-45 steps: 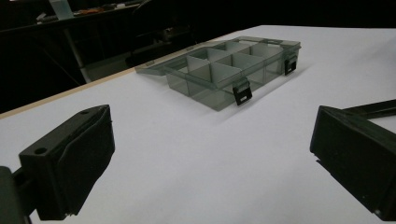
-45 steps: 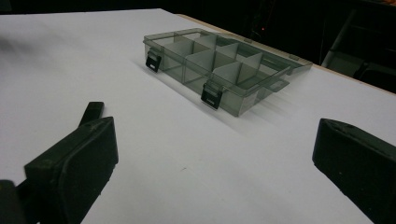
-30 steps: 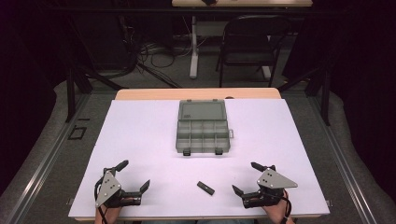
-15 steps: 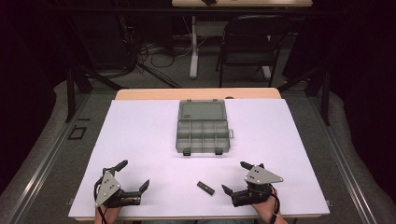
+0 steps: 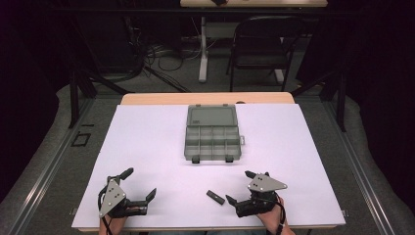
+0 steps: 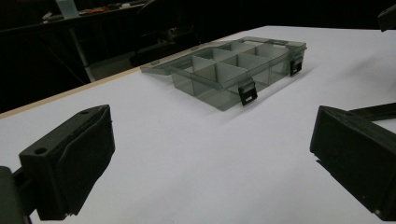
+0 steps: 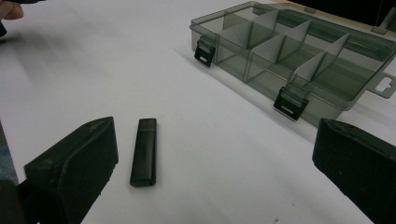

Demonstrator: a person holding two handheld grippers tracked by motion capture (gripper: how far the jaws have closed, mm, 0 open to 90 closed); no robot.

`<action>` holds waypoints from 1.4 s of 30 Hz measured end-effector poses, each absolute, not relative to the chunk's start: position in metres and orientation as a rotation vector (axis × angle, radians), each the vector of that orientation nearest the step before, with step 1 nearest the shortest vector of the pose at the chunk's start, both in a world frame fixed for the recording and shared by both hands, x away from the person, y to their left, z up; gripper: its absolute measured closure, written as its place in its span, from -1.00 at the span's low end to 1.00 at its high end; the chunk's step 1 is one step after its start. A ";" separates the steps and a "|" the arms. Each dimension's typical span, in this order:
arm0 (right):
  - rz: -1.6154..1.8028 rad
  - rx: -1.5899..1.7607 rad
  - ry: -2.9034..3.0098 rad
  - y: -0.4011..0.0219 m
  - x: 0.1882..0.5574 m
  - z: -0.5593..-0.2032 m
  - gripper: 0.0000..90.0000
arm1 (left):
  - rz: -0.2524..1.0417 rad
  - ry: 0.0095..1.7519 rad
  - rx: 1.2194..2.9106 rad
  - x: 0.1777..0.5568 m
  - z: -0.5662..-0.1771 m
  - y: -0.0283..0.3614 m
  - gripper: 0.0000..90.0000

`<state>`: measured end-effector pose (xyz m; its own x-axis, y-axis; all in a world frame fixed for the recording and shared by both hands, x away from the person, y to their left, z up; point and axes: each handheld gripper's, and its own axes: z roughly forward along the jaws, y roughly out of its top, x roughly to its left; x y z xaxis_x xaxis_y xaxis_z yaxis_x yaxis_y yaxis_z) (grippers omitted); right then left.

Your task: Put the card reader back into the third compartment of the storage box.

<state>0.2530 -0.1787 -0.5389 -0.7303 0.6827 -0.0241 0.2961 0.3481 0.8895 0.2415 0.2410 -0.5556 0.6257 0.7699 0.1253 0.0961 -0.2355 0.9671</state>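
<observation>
The right tongs [image 5: 236, 190] are wide open and hold nothing. Their two black jaws stand far apart, low over the white surface [image 5: 147, 142]. Just beside the tip of one jaw lies a small black stick [image 7: 144, 151] — it looks like a little memory stick. It lies flat, not touching the jaws. In the right gripper view it sits near the left jaw, with lots of empty room over to the other jaw.

I think the stick is light and hard. It will not bend or squash, and it should not break easily. Its smooth plastic sides may be a bit slippery. It is long and thin, so the best place to take hold looks like the middle, with one jaw on each long side. The tongs would need to slide over so the stick sits between the jaws, then go down low, since it lies so flat.

The hand on the right tongs [image 5: 274, 223] comes in from the near edge of the surface, and the tongs point toward the stick.

The left tongs [image 5: 139, 183] are wide open too — nothing is in them. They rest well away from the stick, out on its left.

Beyond the stick, farther up the surface, sits a clear grey box [image 5: 212, 134] with its lid open and small empty rooms inside.
</observation>
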 end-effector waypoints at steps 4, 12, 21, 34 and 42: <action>1.331 0.855 2.247 -0.172 0.253 -0.540 -1.00 | 0.742 0.715 1.717 0.241 -0.556 0.242 -1.00; 1.319 0.858 2.289 -0.159 0.254 -0.544 -1.00 | 0.741 0.720 1.718 0.242 -0.556 0.242 -1.00; 1.303 0.856 2.325 -0.149 0.255 -0.547 -1.00 | 0.745 0.726 1.713 0.241 -0.555 0.243 -1.00; 1.294 0.847 2.375 -0.140 0.254 -0.551 -1.00 | 0.748 0.730 1.714 0.242 -0.555 0.243 -1.00; 1.281 0.835 2.389 -0.137 0.253 -0.552 -0.97 | 0.749 0.730 1.714 0.241 -0.555 0.243 -1.00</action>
